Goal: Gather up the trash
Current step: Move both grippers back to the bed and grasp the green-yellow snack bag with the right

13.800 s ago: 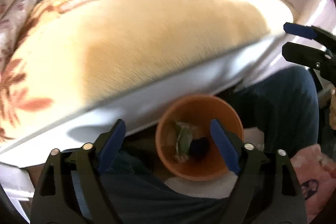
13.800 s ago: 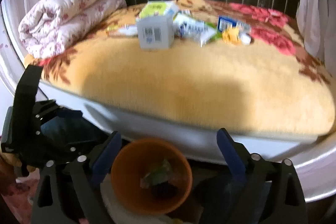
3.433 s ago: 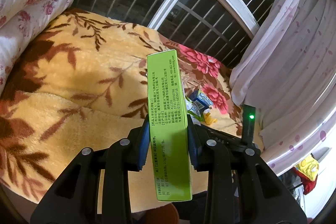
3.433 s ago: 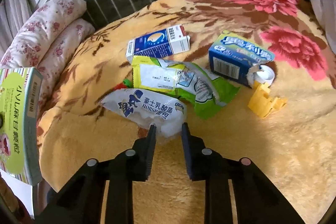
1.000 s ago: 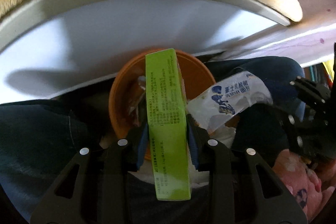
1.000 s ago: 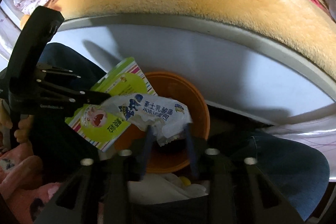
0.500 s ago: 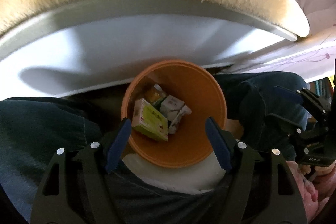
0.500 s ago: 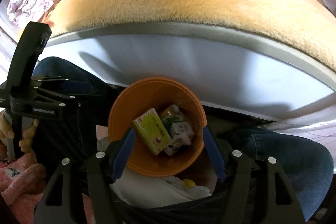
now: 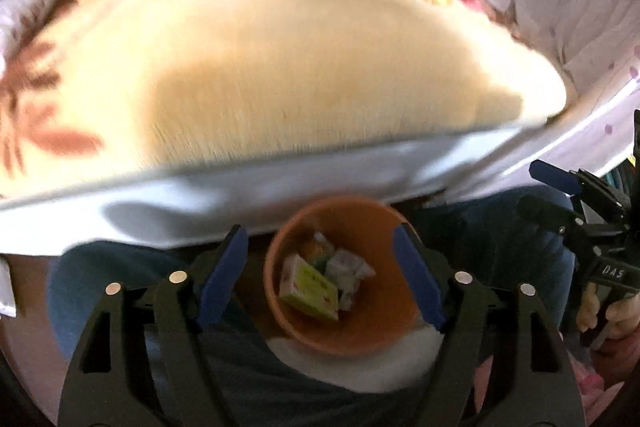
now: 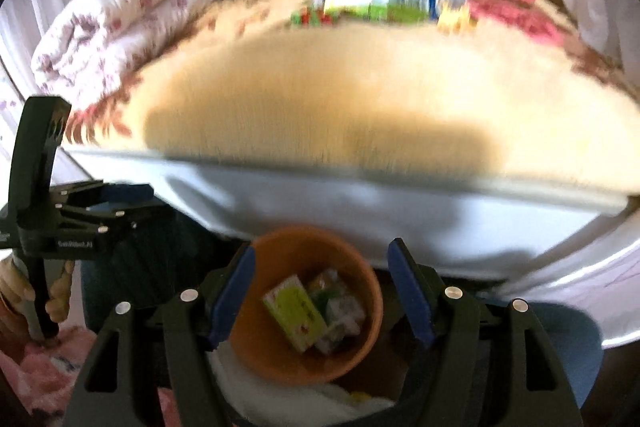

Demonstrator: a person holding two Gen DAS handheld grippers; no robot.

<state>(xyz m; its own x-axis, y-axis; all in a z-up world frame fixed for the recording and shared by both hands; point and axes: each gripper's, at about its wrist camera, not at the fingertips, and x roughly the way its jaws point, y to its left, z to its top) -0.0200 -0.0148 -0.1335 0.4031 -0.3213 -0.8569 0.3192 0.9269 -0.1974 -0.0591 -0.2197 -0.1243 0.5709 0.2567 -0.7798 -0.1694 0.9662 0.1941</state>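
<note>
Hovering above the orange bin [image 9: 340, 323], the left gripper [image 9: 320, 271] and right gripper [image 10: 320, 291] are both opening, nothing between their jaws. A green box [image 10: 294, 311] and wrappers lie inside the bin; more trash [image 10: 384, 5] waits far back on the blanket [image 10: 360, 99]. Risk: the bin sits below the bed edge, so a hasty reach may knock it over. Only the right view shows the folded quilt [image 10: 124, 15]; both frames are motion-blurred.
</note>
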